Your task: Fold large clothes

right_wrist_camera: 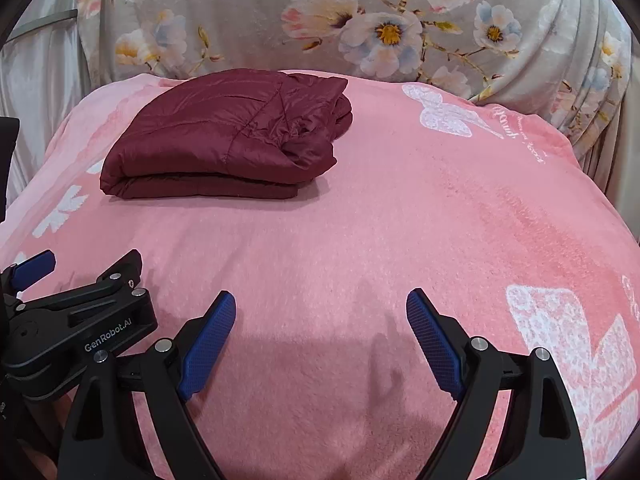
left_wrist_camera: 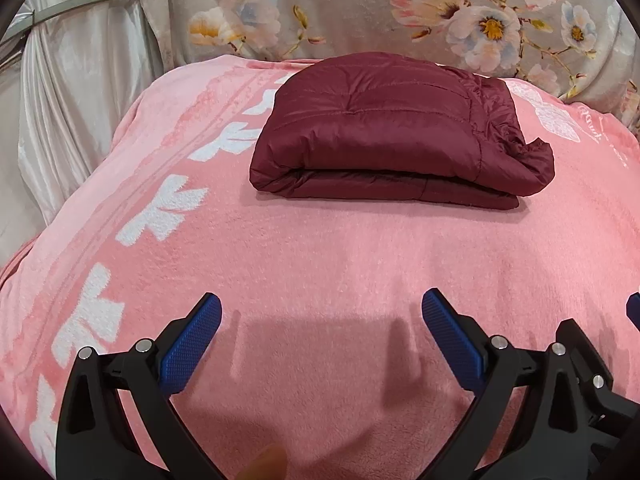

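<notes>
Jacket: we see the dark red puffy jacket (left_wrist_camera: 384, 136) folded in a neat pile on the pink blanket (left_wrist_camera: 320, 248), far ahead of both grippers.
Left gripper (left_wrist_camera: 322, 344): our blue fingers (left_wrist_camera: 192, 344) are spread wide and hold nothing.
Right gripper (right_wrist_camera: 320, 344): wide apart too, holding nothing.
Behind: a flowery cloth (right_wrist_camera: 280, 12).

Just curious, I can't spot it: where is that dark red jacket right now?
The folded maroon jacket lies on the pink blanket, toward its far edge near the floral fabric; centred in the left wrist view, upper left in the right.
</notes>
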A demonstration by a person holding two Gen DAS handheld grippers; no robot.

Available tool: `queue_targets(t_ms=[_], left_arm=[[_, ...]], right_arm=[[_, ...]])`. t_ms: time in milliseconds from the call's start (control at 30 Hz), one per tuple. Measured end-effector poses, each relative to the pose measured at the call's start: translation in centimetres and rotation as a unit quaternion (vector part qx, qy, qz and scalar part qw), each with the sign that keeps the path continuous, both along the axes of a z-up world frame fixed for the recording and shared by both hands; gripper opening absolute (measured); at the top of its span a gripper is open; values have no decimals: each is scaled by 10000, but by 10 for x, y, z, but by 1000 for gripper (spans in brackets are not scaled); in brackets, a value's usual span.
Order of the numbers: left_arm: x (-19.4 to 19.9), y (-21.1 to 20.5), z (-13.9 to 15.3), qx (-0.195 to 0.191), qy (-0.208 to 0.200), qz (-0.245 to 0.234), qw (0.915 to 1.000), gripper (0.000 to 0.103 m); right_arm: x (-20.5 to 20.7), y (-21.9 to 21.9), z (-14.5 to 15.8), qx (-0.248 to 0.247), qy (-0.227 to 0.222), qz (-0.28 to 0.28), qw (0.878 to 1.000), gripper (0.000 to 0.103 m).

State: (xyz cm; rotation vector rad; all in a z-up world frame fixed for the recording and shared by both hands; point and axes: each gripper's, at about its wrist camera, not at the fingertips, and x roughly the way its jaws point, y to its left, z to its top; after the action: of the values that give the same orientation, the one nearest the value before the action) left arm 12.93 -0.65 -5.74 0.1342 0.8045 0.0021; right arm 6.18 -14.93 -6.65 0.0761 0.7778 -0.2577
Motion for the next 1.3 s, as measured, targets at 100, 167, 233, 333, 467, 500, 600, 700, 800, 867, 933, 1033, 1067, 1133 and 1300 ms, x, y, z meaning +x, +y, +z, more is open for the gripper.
queue_targets(t_ms=[100,167,233,333,467,500,600,700,800,867,933,1033,1067,1133,1300], left_arm=[[-1,-1,1,12,-7,38,10000,98],[-1,-1,1,17,-24,40,10000,98],[-2,0,2,21,-45,46,10000,98],[-3,-1,2,42,-78,60,9999,98],[-4,-2,3,79,-112,75,9999,98],[-4,-3,3,93,-123,77,9999,98],[-6,-4,4,125,-162,88,9998,97],[-6,-3,5,128,-178,93,9997,97],[-7,-4,5,135,-192,104,9997,97],[-7,-4,5,141,-199,108,9996,97],[-7,-5,6,147,-208,113,9996,97],[-7,-5,6,151,-224,116,9996,97],[-7,-4,6,149,-230,108,9996,96],[-7,-4,6,148,-242,108,9995,96],[-8,-6,7,149,-251,101,9995,94]], right_arm=[[0,0,0,-10,-13,2,10000,85],[0,-1,0,-15,-24,7,10000,85],[0,0,1,-23,-37,7,10000,85],[0,0,1,-32,-46,4,10000,85],[-1,0,3,-41,-78,-6,10000,85],[-2,-1,3,-39,-87,-4,10000,85],[-2,0,4,-37,-109,-9,9999,85],[-2,0,4,-37,-103,-7,9999,85],[-2,-1,4,-41,-105,-7,9999,85],[-2,-1,4,-36,-103,-5,9999,85],[-2,0,4,-41,-105,-8,9999,85],[-2,-1,4,-43,-111,-6,9999,85],[-2,-1,4,-47,-118,-7,9999,85],[-2,-1,6,-55,-128,-8,9999,85],[-3,-1,7,-60,-131,-14,9999,85]])
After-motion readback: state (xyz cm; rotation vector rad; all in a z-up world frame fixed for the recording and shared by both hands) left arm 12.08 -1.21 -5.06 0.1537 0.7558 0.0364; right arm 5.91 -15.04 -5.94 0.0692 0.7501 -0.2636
